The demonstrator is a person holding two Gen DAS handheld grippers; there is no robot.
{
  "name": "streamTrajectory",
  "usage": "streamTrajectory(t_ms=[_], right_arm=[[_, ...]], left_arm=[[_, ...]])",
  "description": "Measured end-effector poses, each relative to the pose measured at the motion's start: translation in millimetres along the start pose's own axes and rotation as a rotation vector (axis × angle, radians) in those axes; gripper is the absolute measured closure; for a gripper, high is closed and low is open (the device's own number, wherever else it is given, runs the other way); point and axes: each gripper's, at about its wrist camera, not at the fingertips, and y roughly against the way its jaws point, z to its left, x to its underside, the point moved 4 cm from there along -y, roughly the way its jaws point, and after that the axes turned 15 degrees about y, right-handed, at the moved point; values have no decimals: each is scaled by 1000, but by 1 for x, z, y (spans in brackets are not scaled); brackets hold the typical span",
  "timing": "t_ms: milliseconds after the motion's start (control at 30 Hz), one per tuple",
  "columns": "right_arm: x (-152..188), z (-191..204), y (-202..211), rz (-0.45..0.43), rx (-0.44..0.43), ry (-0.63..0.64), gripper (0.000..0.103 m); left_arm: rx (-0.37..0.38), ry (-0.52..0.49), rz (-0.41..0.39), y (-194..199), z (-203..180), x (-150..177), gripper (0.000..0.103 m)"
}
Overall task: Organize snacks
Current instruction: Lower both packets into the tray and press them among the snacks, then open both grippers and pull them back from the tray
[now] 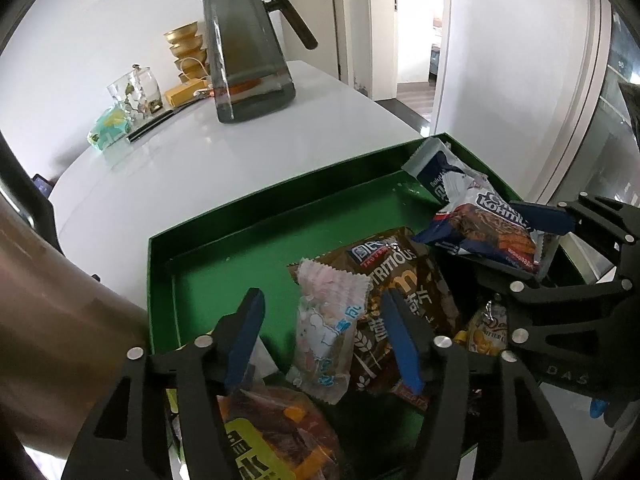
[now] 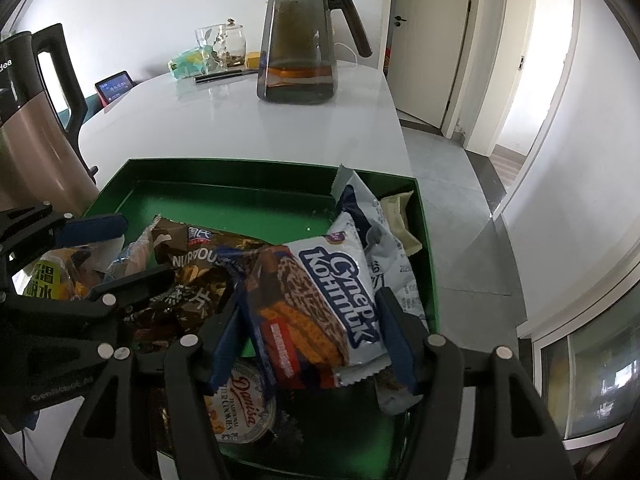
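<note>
A green tray (image 1: 240,248) (image 2: 240,208) on the white table holds several snack packets. My left gripper (image 1: 322,300) (image 2: 132,252) is open, low over the tray. A pink-and-white packet (image 1: 328,332) lies loose between its blue fingers, on top of a brown "Nutritious" packet (image 1: 408,276) (image 2: 192,256). An orange packet with a yellow label (image 1: 272,432) sits under the gripper's base. My right gripper (image 2: 310,300) (image 1: 516,240) grips a blue-and-white cookie packet (image 2: 320,300) (image 1: 488,232), tilted above the tray's right side, with both pads against its edges. A round Danisa cookie tin (image 2: 240,404) lies below it.
A grey-white packet (image 2: 372,236) and a beige one (image 2: 400,220) lean in the tray's far right corner. A dark glass pitcher (image 1: 248,60) (image 2: 300,48) stands behind the tray, with jars (image 2: 224,44) further back. A brown kettle (image 2: 28,120) is on the left. The table edge runs close on the right.
</note>
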Motion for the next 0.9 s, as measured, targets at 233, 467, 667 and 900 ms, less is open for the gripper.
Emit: streamTrajectory(t_ms=[233,467,667,900], right_arm=[[2,-6,2,-1,8,-16,16],[0,-6,8,-19,13,-18,13],[-3,-6,12,-40,-4,-34,11],[-8,-5,18,-56,-7,-41,9]], left_arm=[[-1,16,-4,2,3,-2,39],[-10,16,-17,7,3,-4,39],[-11,27,-25,11,7,-6,39],[-10,39,-35,17,11,-6,39]])
